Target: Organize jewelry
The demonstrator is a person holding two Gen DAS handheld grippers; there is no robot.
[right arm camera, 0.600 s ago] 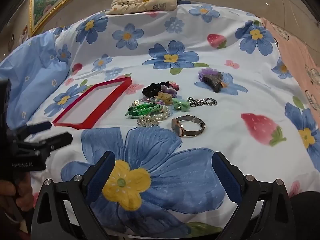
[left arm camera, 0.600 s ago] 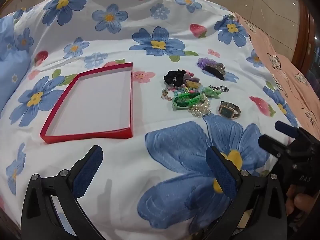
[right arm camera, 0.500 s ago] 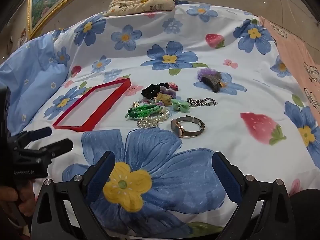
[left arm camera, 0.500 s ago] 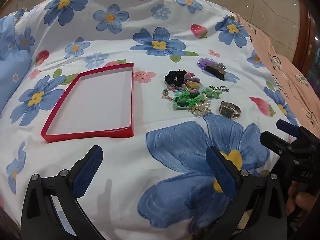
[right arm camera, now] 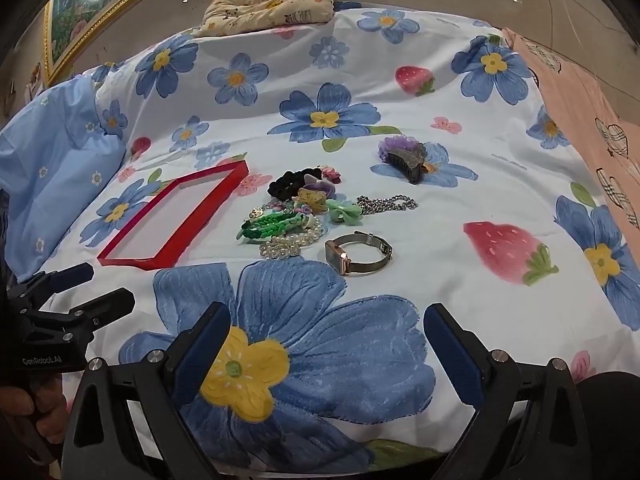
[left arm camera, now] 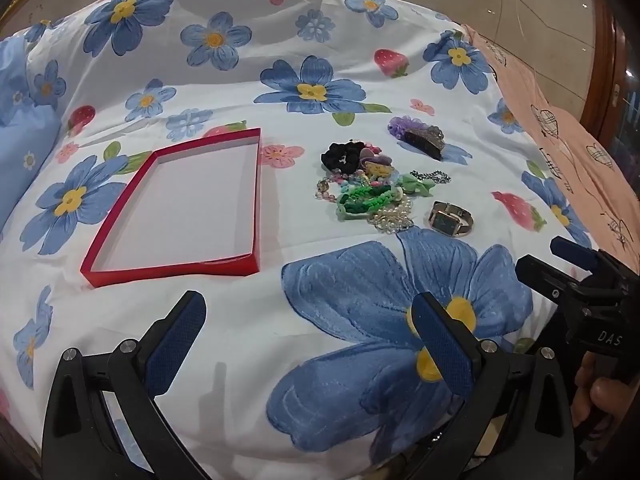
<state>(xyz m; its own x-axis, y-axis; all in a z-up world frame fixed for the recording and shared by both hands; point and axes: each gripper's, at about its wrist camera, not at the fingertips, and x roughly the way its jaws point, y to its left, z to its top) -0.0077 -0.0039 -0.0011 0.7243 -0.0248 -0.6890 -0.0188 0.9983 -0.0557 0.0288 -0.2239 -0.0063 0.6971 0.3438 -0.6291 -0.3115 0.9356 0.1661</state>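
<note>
We hold the left gripper (left arm camera: 306,344) and the right gripper (right arm camera: 328,350) low over the near edge of the bed (left arm camera: 360,40), both with jaws spread wide and nothing between them. On the flowered sheet, a shallow red tray (left arm camera: 176,210) lies to the left, its white floor bare. Just right of it sits the heap of jewelry (left arm camera: 368,188): a black scrunchie, green braided bands, pearls. A watch (right arm camera: 358,254) lies at its near right, a hair claw (right arm camera: 404,158) farther off.
</note>
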